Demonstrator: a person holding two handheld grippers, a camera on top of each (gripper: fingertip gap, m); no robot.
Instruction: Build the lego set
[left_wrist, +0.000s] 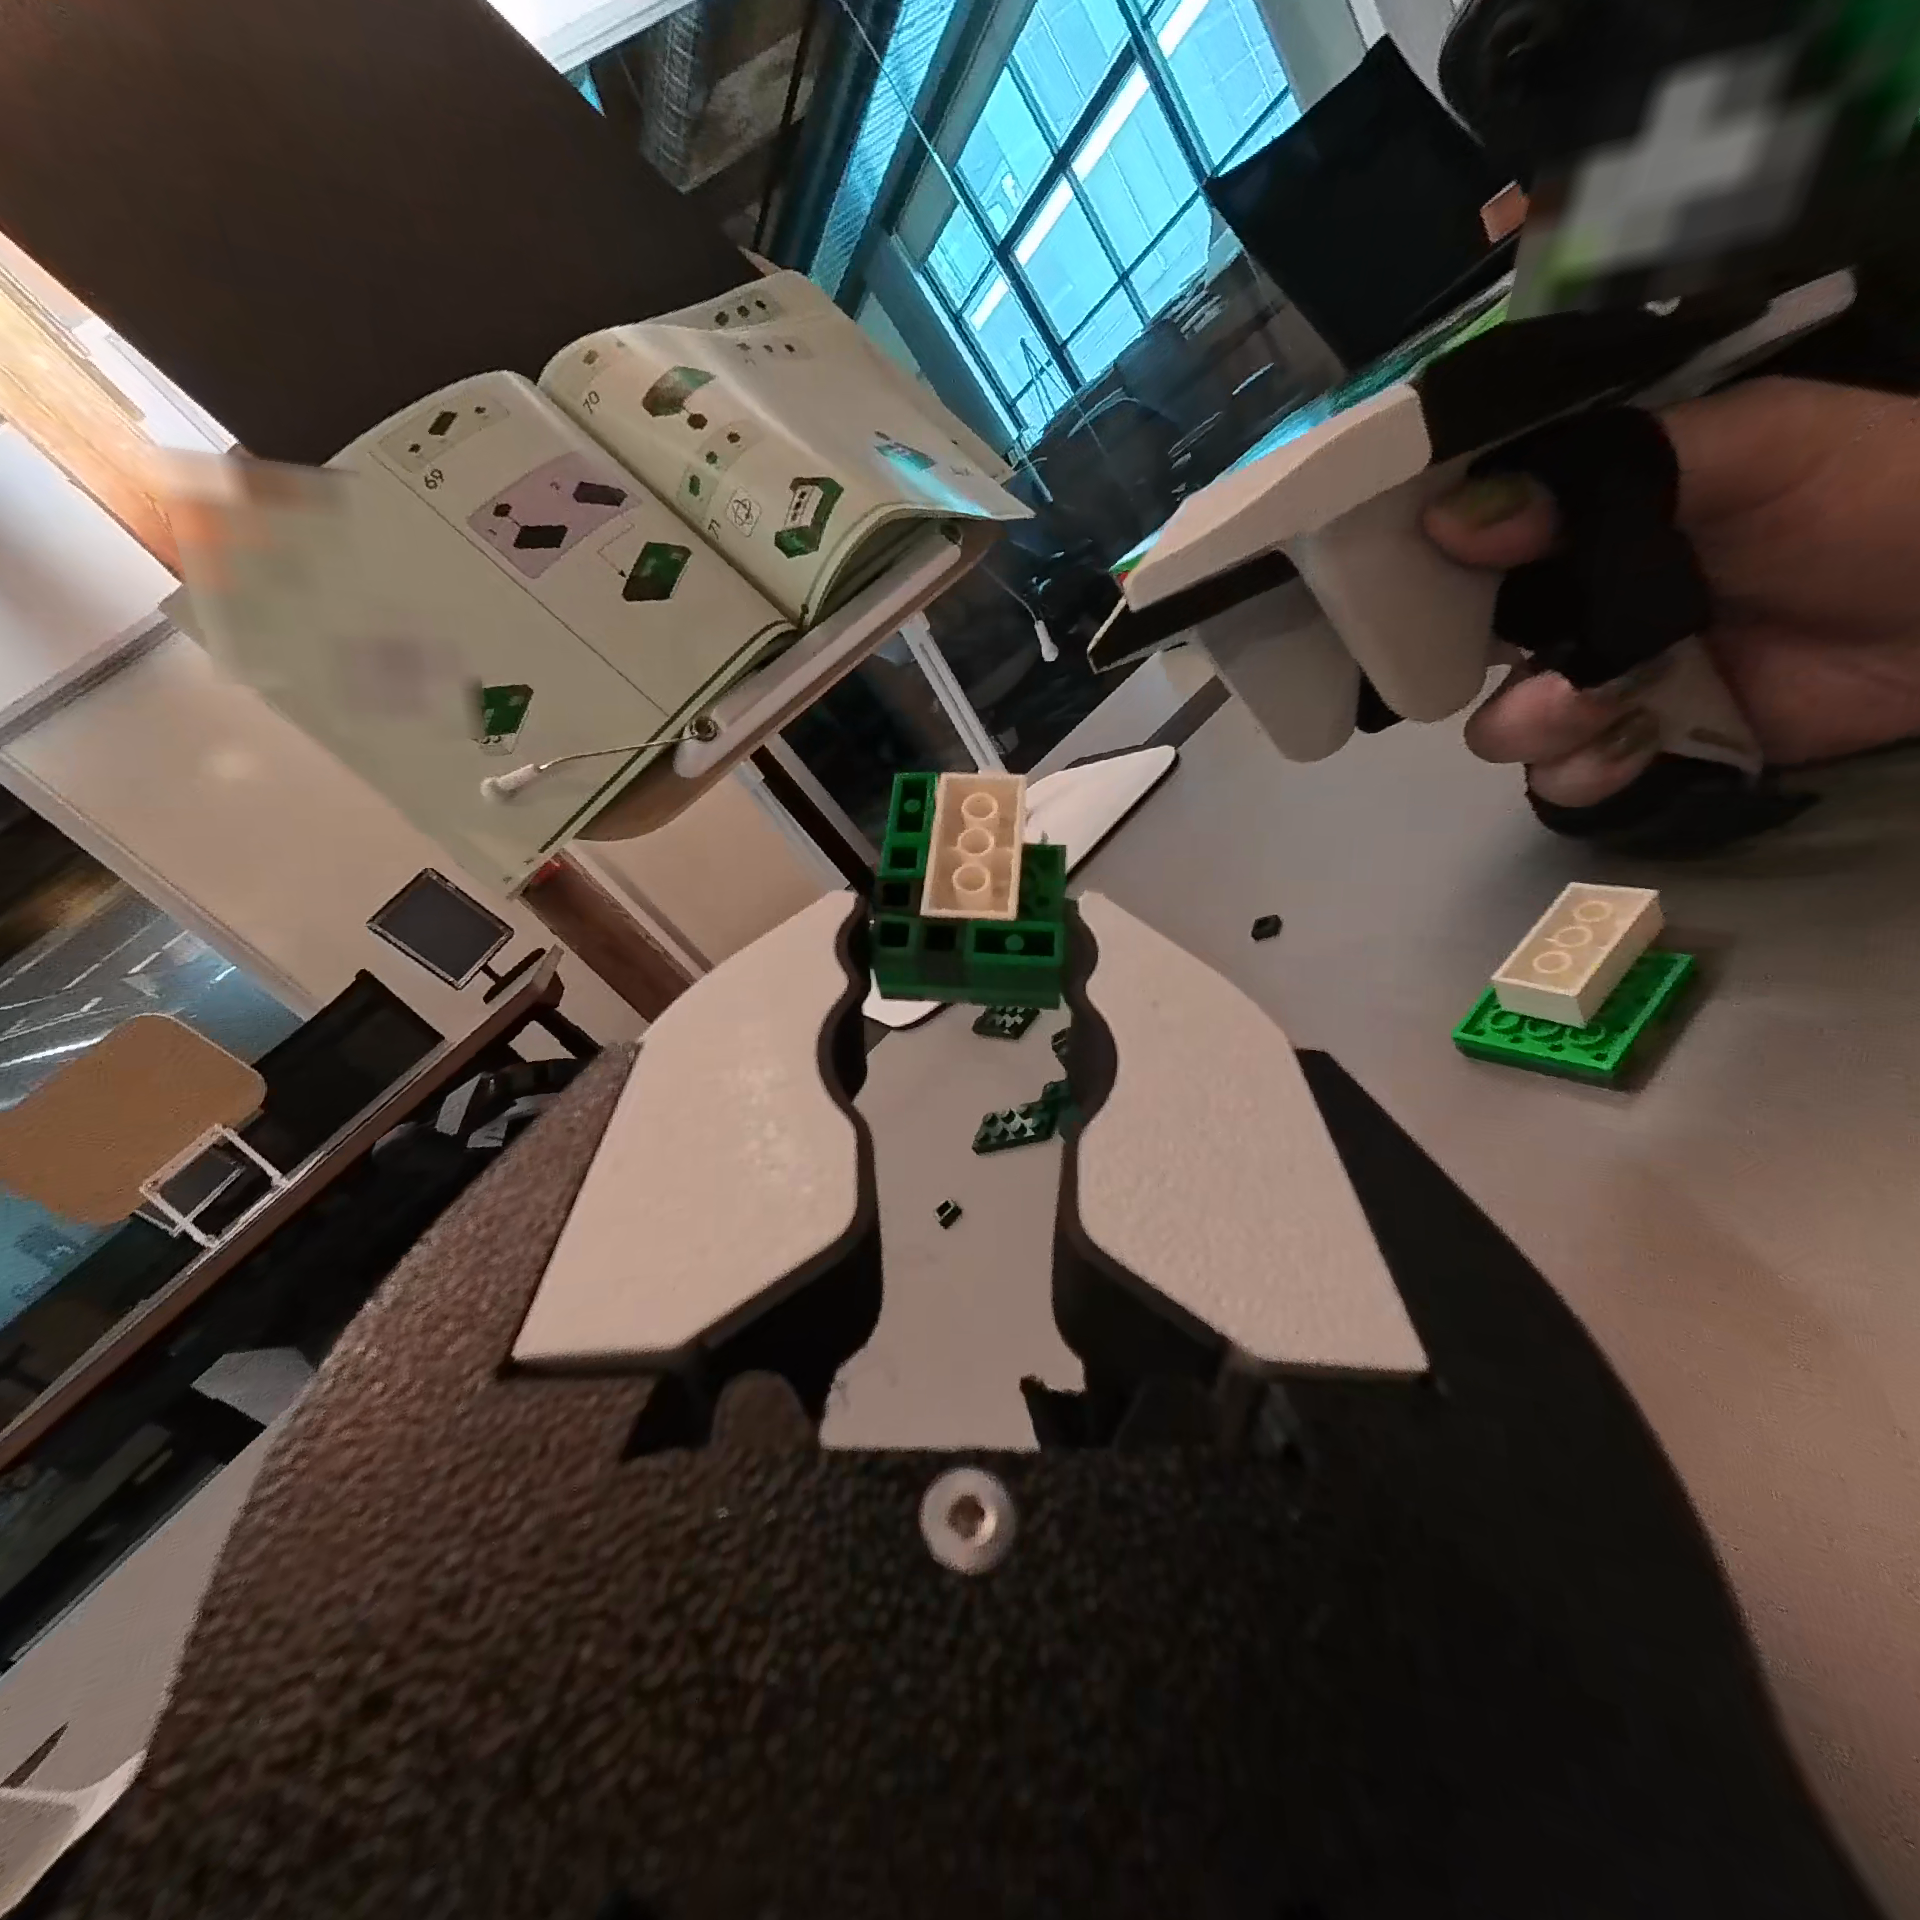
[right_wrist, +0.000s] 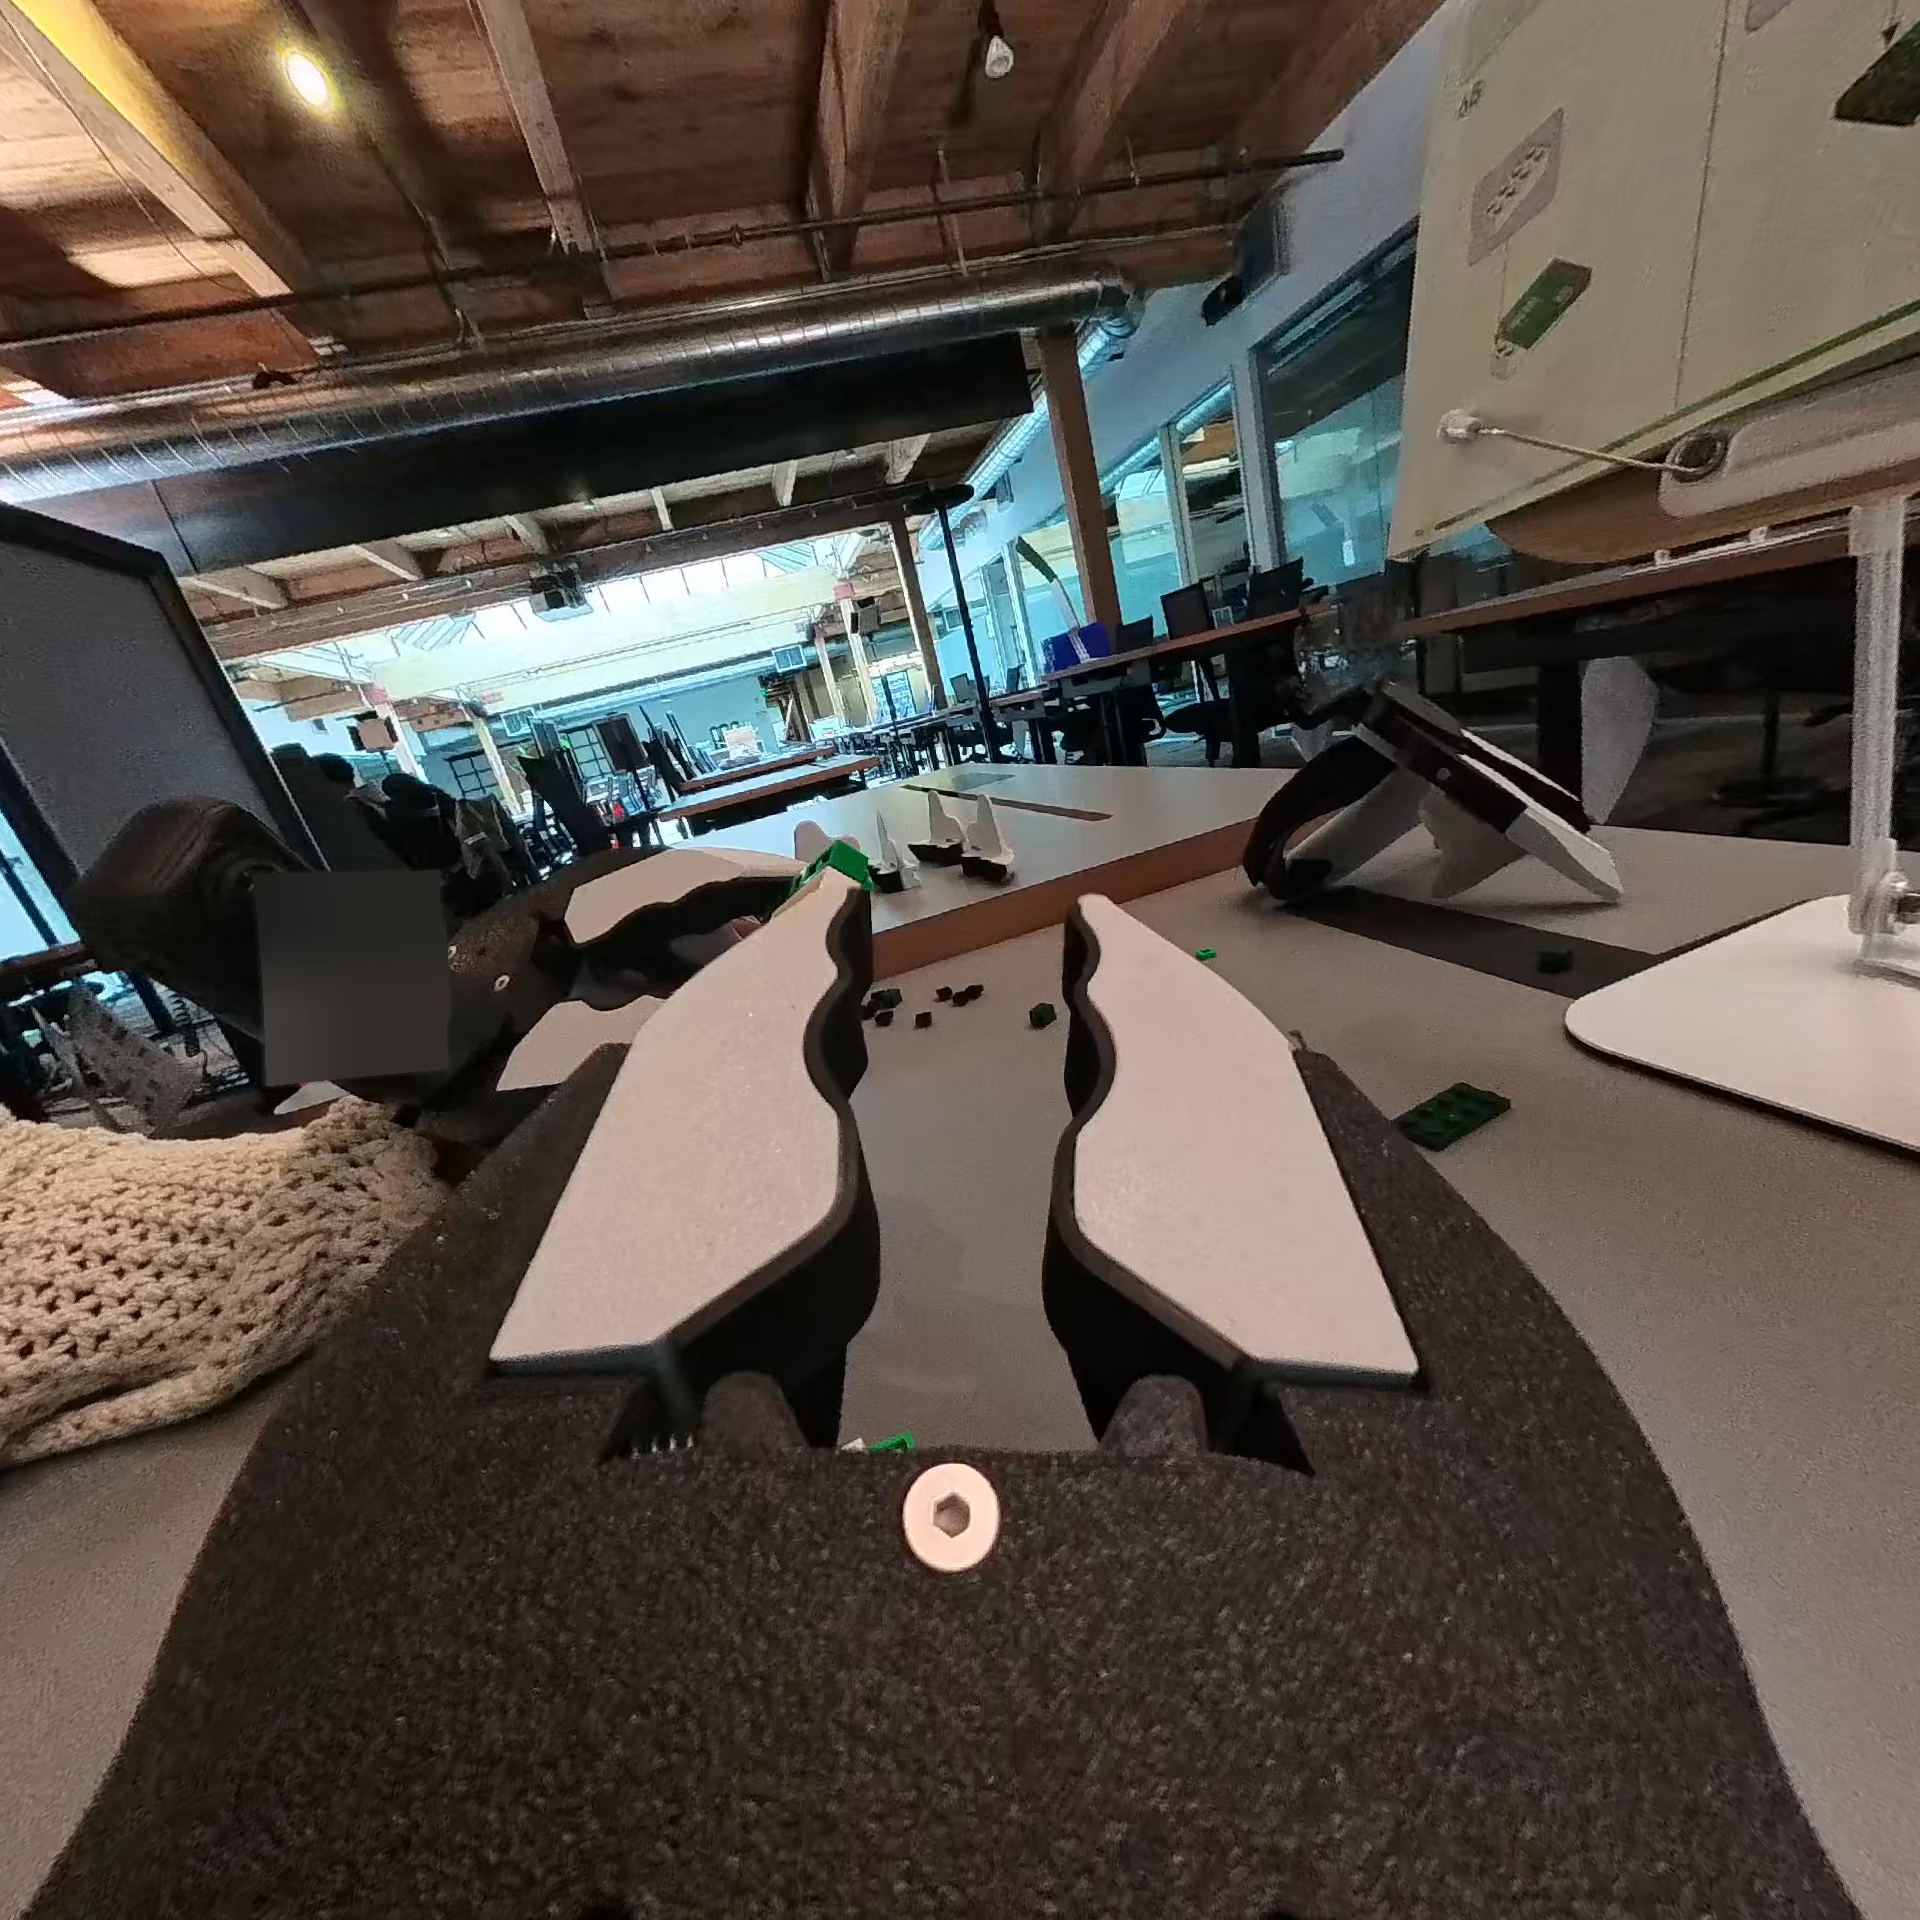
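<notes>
My left gripper (left_wrist: 971, 940) is shut on a green lego assembly (left_wrist: 966, 951) with a white brick (left_wrist: 975, 847) set in it, seen from its underside and held above the grey table (left_wrist: 1558, 1299). A second piece, a white brick on a bright green plate (left_wrist: 1574, 987), lies on the table to the right. Small dark green plates (left_wrist: 1023, 1117) lie below the held assembly. My right gripper (right_wrist: 966, 914) is open and empty above the table; it also shows at the upper right of the left wrist view (left_wrist: 1247, 623), held by a hand. The left gripper shows at the left of the right wrist view (right_wrist: 665, 914).
An open instruction booklet (left_wrist: 582, 540) rests on a white stand (right_wrist: 1756, 997) behind the pieces. Small dark and green lego bits (right_wrist: 935, 997) and a dark green plate (right_wrist: 1452, 1114) lie on the table. A spare gripper part (right_wrist: 1434, 810) rests at the back right. A knitted sleeve (right_wrist: 156, 1247) is at left. The gap from one gripper's tips to the other's is roughly 8 centimetres.
</notes>
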